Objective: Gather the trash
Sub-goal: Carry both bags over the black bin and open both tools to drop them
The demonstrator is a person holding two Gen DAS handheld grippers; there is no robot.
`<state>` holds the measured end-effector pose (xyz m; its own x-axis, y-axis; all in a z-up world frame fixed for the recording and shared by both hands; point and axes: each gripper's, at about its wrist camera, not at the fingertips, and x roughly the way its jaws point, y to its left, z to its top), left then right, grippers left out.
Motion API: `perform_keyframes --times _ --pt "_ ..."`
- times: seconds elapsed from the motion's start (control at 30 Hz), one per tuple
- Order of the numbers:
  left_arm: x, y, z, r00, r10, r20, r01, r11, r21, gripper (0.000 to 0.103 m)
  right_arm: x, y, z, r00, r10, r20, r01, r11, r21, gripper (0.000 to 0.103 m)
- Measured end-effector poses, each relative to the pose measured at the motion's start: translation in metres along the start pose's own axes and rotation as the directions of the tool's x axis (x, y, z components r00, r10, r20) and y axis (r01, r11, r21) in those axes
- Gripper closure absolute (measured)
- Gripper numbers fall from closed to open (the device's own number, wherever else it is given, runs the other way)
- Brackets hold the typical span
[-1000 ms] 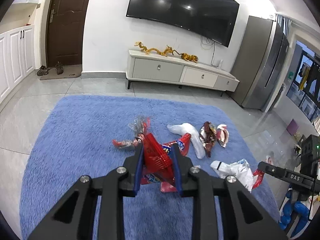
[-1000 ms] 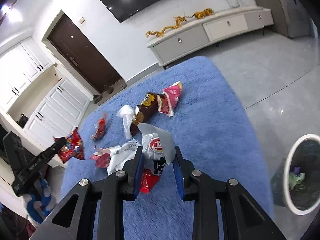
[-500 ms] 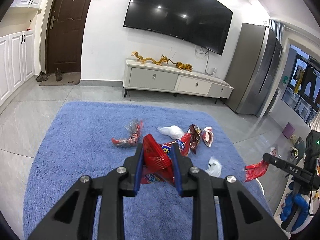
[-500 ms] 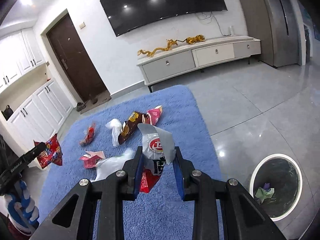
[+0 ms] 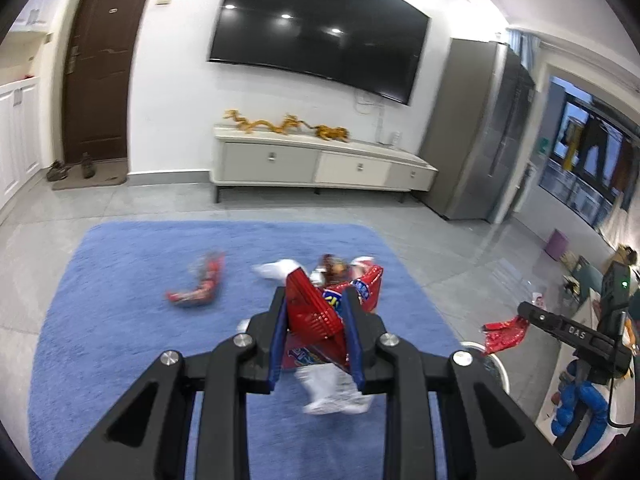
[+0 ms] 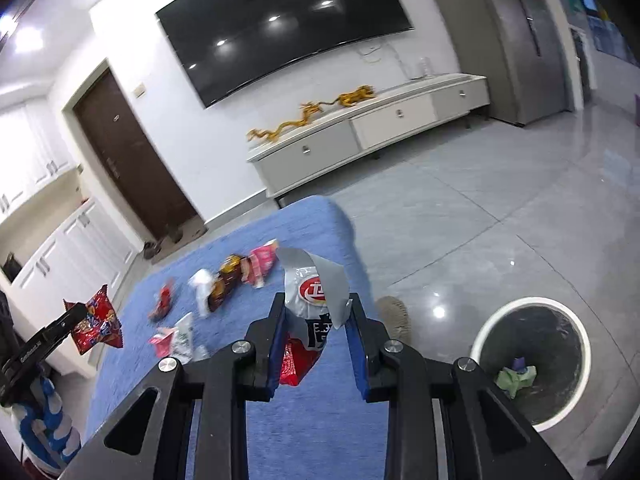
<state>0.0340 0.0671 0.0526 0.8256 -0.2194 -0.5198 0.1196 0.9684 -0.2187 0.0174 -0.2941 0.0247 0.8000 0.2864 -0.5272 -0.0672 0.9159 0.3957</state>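
My left gripper (image 5: 316, 308) is shut on a red snack bag (image 5: 316, 312) and holds it above the blue rug (image 5: 120, 320). My right gripper (image 6: 316, 312) is shut on a silver and red wrapper (image 6: 316, 292), held up left of a white trash bin (image 6: 532, 360) with a dark liner. The left gripper with its red bag (image 6: 96, 320) also shows at the left of the right wrist view. Several wrappers lie on the rug: a red one (image 5: 200, 284), a white one (image 5: 332, 392), a brown and pink pair (image 6: 244, 272).
A white TV cabinet (image 5: 320, 168) stands against the far wall under a black TV (image 5: 320, 36). A grey fridge (image 5: 480, 136) is at the right. A brown door (image 5: 100, 60) and white cupboards are at the left. Grey tile floor surrounds the rug.
Both grippers have risen and swung right with their wrappers still held. The bin has come closer in the right wrist view. The litter on the rug looks farther away.
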Motion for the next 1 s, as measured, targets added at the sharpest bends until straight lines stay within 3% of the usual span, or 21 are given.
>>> perform_keyframes --times 0.2,0.37,0.6,0.83,1.0 --pt "0.035 -0.063 0.002 0.995 -0.088 -0.052 0.092 0.993 0.079 0.078 -0.023 -0.061 0.001 0.996 -0.081 0.03 0.077 0.991 0.106 0.077" --pt "0.067 -0.121 -0.001 0.98 -0.161 -0.116 0.176 0.975 0.133 0.078 -0.043 -0.116 -0.007 0.984 -0.174 0.039 0.164 0.969 0.185 0.077" --pt "0.119 -0.217 -0.014 0.932 -0.258 -0.253 0.313 0.927 0.206 0.078 -0.059 -0.185 -0.022 0.962 -0.275 0.002 0.262 0.92 0.291 0.076" --pt "0.171 -0.304 -0.042 0.874 -0.295 -0.386 0.408 0.878 0.252 0.078 -0.052 -0.243 -0.044 0.945 -0.32 -0.068 0.321 0.872 0.37 0.076" --pt "0.211 -0.343 -0.061 0.835 -0.306 -0.457 0.45 0.858 0.247 0.077 -0.035 -0.271 -0.055 0.938 -0.323 -0.126 0.346 0.845 0.407 0.074"
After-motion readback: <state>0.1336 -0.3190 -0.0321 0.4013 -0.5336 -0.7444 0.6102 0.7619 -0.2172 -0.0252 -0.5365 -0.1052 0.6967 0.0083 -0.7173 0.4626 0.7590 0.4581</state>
